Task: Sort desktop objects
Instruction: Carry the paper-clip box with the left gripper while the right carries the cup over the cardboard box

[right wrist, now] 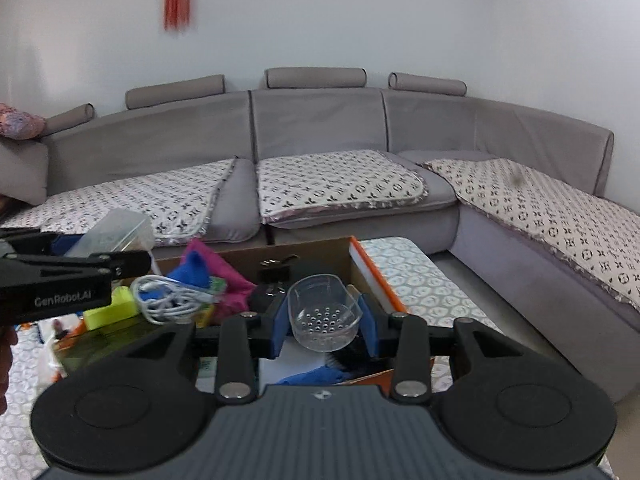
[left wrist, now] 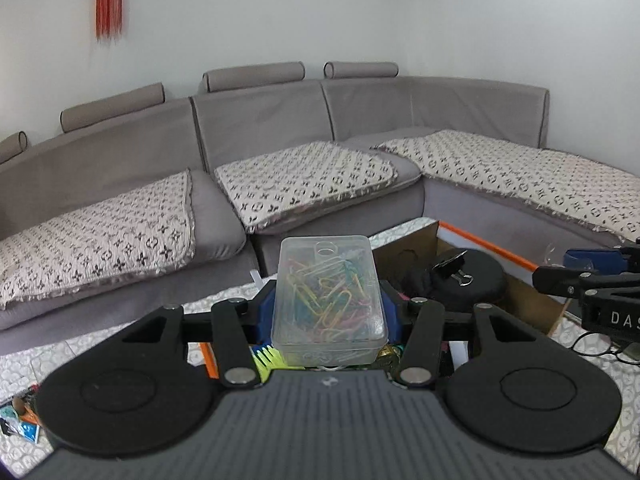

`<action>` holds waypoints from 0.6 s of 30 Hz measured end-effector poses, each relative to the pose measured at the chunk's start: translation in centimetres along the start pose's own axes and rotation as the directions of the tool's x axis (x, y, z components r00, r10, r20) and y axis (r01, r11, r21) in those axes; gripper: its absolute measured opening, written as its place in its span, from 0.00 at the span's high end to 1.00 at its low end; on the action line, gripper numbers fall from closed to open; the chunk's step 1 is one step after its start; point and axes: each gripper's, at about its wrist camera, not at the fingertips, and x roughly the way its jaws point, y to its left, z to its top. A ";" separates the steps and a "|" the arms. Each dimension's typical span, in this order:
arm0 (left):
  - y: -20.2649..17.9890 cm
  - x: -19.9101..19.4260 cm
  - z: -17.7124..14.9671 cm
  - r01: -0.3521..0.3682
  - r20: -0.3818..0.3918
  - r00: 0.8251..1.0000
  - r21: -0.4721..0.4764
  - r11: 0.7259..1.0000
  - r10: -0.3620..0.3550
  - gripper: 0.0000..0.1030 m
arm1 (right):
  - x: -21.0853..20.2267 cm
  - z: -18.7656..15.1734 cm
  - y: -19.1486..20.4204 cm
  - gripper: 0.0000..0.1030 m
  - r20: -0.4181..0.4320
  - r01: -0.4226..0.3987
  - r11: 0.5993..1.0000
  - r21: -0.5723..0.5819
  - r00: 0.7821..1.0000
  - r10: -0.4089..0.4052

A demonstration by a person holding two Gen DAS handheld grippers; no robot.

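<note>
Left jaws: the left gripper (left wrist: 329, 312) is closed on a clear box of paper clips (left wrist: 329, 300), blue pads pressed to its two long sides, box lifted above the clutter.
Right jaws: the right gripper (right wrist: 325, 320) is clamped on a small clear perforated cup (right wrist: 324, 312), held over the box interior.
Under the left: neon-yellow item (left wrist: 269, 358) and an orange strip (left wrist: 208, 362) just below the held box.
Cardboard box: open cardboard box (right wrist: 320, 248) with orange rim ahead; inside it a black round case (left wrist: 476, 276) with a binder clip (left wrist: 454, 266) on top.
Left-side clutter: white cable coil (right wrist: 168, 298), blue and pink cloth (right wrist: 224, 276), all crowded together.
Bench: patterned bench (right wrist: 412, 276) bare to the right of the box.
Beyond: grey sofa (left wrist: 260, 128) just past the bench's far edge; red tassel (left wrist: 109, 0) on the wall.
</note>
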 end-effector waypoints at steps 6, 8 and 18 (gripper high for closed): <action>0.4 0.8 0.1 -0.020 -0.049 0.999 -0.038 0.999 0.018 0.51 | 1.8 0.1 -1.4 0.64 -0.011 0.020 0.999 0.032 1.000 -0.020; 0.3 1.2 0.4 -0.036 -0.058 0.998 -0.038 0.999 0.034 0.51 | 2.3 0.0 -2.0 0.64 -0.022 0.026 0.999 0.040 0.999 -0.025; -0.7 2.3 0.8 -0.054 -0.077 0.996 -0.024 0.998 0.052 0.51 | 3.6 -0.5 -2.7 0.64 -0.049 0.031 0.997 0.066 0.998 -0.027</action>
